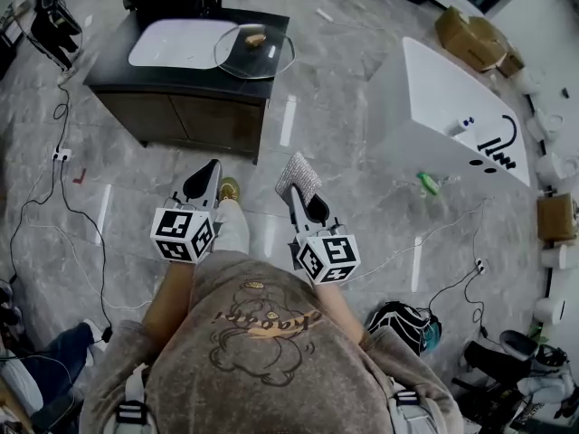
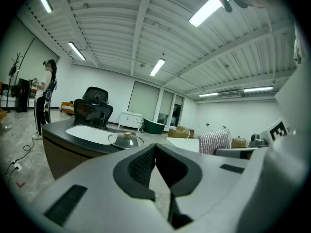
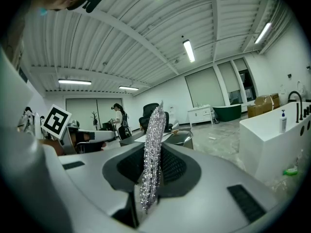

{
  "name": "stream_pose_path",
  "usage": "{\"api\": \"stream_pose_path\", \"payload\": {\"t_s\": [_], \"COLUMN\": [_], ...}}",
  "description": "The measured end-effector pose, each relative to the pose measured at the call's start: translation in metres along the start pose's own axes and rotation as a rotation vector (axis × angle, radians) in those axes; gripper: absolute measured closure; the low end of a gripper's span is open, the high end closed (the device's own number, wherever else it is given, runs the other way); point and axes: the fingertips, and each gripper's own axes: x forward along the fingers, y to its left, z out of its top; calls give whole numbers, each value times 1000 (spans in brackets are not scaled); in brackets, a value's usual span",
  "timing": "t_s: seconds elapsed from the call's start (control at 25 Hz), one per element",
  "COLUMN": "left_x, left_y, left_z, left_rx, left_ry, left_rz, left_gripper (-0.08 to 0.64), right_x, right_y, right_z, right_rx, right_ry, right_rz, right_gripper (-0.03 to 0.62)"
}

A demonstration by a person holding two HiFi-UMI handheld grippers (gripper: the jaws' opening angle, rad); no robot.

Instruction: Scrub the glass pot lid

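Facing glass pot lid (image 1: 254,51): we judge it heavy, slick, breakable; steady via knob (image 1: 255,39). R gripper (image 1: 301,191) pinches silvery scrub pad (image 1: 298,175); L gripper (image 1: 211,172) closed, empty.

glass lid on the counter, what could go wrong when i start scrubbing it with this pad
1. The glass lid lies loose at the right edge of the dark counter, seemingly overhanging it a little. The left gripper is shut and empty, so nothing steadies the lid; a sideways scrub could slide it off onto the hard floor.
2. The right gripper pinches only the lower part of the scrubber, and most of it stands free above the jaws. Under pressure it may fold or twist out.
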Motion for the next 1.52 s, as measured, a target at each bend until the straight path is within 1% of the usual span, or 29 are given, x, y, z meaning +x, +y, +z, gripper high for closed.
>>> {"api": "stream_pose_path", "payload": {"t_s": [0.28, 0.52, 0.68, 0.8, 0.96, 1.08, 1.2, 1.24, 1.28, 1.4, 1.52], "left_x": [101, 189, 241, 271, 302, 318, 336, 342, 348, 367, 389], "left_y": [60, 112, 144, 160, 177, 184, 185, 184, 184, 185, 187], "left_z": [25, 53, 73, 85, 99, 103, 102, 102, 103, 103, 91], "left_rx": [-6, 0, 10, 21, 18, 8, 3, -4, -10, 15, 91], "left_ry": [22, 82, 105, 114, 111, 113, 137, 143, 147, 172, 232], "left_rz": [-24, -85, -117, -140, -156, -161, -177, -180, -181, -186, -203], "left_gripper": [541, 541, 541, 541, 541, 541, 540, 510, 420, 338, 327], "right_x": [100, 197, 255, 285, 316, 331, 343, 347, 351, 366, 379], "right_y": [-44, -72, -87, -101, -119, -128, -140, -144, -149, -161, -171], "right_z": [17, 46, 71, 85, 93, 96, 100, 100, 101, 103, 104], "right_rx": [2, 25, 14, 9, 22, 25, 32, 34, 36, 41, 40], "right_ry": [20, 44, 53, 50, 49, 54, 60, 62, 64, 73, 86], "right_rz": [-30, -52, -63, -85, -119, -124, -127, -126, -124, -109, -88], "right_gripper": [512, 512, 512, 512, 512, 512, 512, 512, 512, 512, 512]}}
